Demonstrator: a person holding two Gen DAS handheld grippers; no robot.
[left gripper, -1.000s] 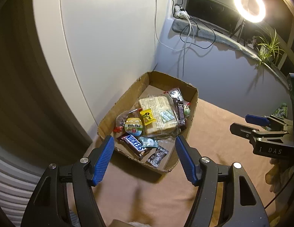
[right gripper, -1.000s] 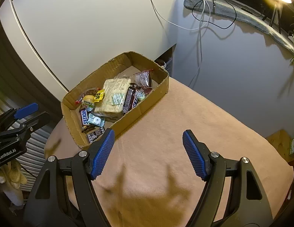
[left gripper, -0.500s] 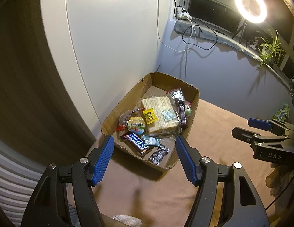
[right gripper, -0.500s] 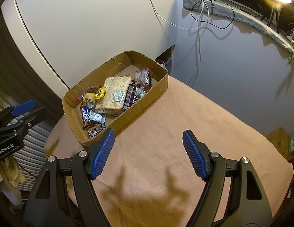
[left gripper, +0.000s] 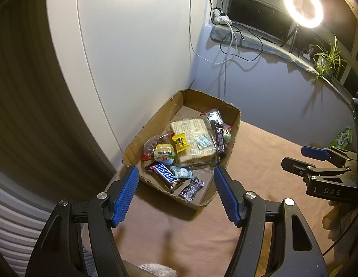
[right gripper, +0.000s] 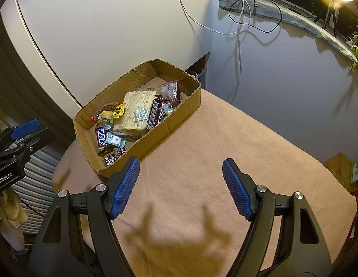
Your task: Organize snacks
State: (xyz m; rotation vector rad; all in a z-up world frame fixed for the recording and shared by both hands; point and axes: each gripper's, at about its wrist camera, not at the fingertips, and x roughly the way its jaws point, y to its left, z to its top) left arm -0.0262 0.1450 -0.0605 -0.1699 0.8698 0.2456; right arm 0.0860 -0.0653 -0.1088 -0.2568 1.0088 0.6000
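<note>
Shifted slightly left in both views since a second ago: box [left gripper: 234, 124] and its load, otherwise unchanged. Snacks [left gripper: 190, 147] all inside, at far left of cloth [right gripper: 213, 161], against wall: Snickers [left gripper: 164, 176] and dark packet [left gripper: 191, 187] at near end, big pack [left gripper: 192, 138] mid-box, yellow sweet [left gripper: 180, 142] on top. No snack seen on bare cloth. Left gripper [left gripper: 176, 192] above near end of box, jaws apart, empty; right gripper [right gripper: 180, 188] over bare cloth, jaws apart, empty. Fits either snacks gathered and done, or awaiting sorting out of box; not settled here.
</note>
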